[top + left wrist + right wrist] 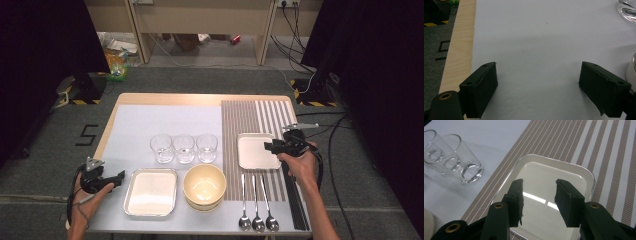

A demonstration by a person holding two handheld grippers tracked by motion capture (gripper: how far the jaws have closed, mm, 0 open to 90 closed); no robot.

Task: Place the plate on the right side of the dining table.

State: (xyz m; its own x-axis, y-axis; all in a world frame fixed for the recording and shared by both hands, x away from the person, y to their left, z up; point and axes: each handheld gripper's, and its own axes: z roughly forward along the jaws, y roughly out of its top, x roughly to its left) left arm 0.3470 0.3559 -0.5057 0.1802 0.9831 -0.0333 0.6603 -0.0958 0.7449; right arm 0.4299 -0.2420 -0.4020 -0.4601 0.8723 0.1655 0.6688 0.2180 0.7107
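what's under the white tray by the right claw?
The white tray lies on the striped placemat, whose brown and white stripes show around its far and side edges. The mat beneath the tray is covered. The right claw hovers open over the tray, holding nothing.

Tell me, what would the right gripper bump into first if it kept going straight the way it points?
Probably the small white tray on the striped mat: the right gripper hangs open just over it, aiming down at its inside.
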